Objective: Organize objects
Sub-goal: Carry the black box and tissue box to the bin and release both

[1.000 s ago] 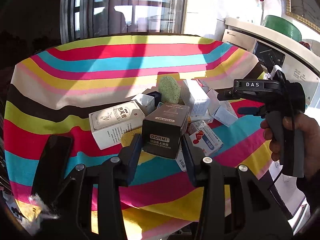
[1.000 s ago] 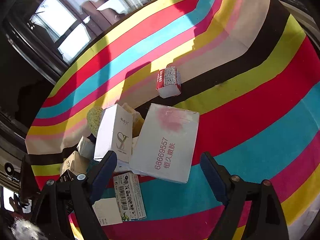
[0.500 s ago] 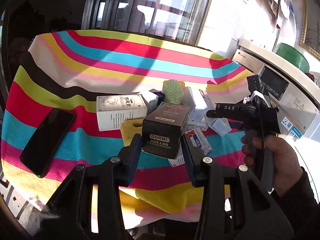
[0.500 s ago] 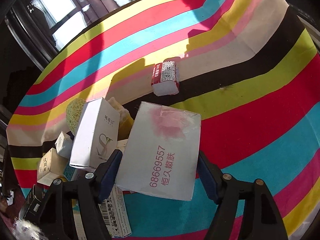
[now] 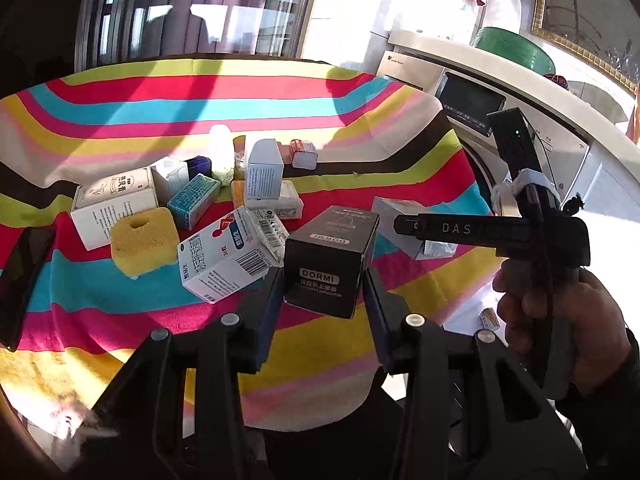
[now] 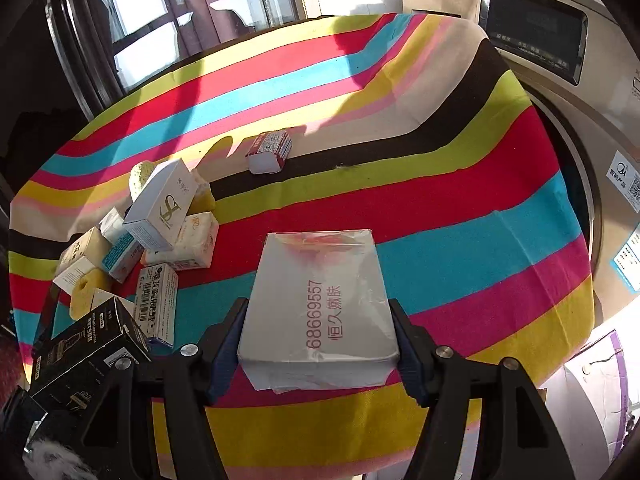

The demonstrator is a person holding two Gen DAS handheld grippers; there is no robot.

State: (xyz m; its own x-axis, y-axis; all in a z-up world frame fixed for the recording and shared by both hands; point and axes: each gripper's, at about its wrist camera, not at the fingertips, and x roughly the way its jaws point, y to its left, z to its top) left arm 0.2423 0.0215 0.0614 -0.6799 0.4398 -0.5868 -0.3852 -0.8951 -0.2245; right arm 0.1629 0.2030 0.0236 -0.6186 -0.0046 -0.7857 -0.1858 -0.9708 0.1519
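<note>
My left gripper (image 5: pixel 322 304) is shut on a black box marked DORMI (image 5: pixel 328 256), held upright above the striped tablecloth (image 5: pixel 120 320). That same black box (image 6: pixel 88 348) shows at the lower left of the right wrist view. My right gripper (image 6: pixel 318 340) has a flat white packet with red print (image 6: pixel 320 300) between its pads. Its jaws are closing, and both pads press on the packet's long sides. The packet (image 5: pixel 400 216) hangs just right of the black box, clear of the pile.
A pile of small boxes (image 5: pixel 260 168), a yellow sponge (image 5: pixel 144 240) and a blue-and-white medicine box (image 5: pixel 224 256) lies left of centre. A dark phone (image 5: pixel 20 268) lies at the left edge. A red-and-white packet (image 6: pixel 270 152) sits alone. A washing machine (image 6: pixel 560 40) stands beyond the right edge.
The right jaws closed onto the white packet and carried it out of the pile to the right. The left gripper swung right with the black box still in its grip.
</note>
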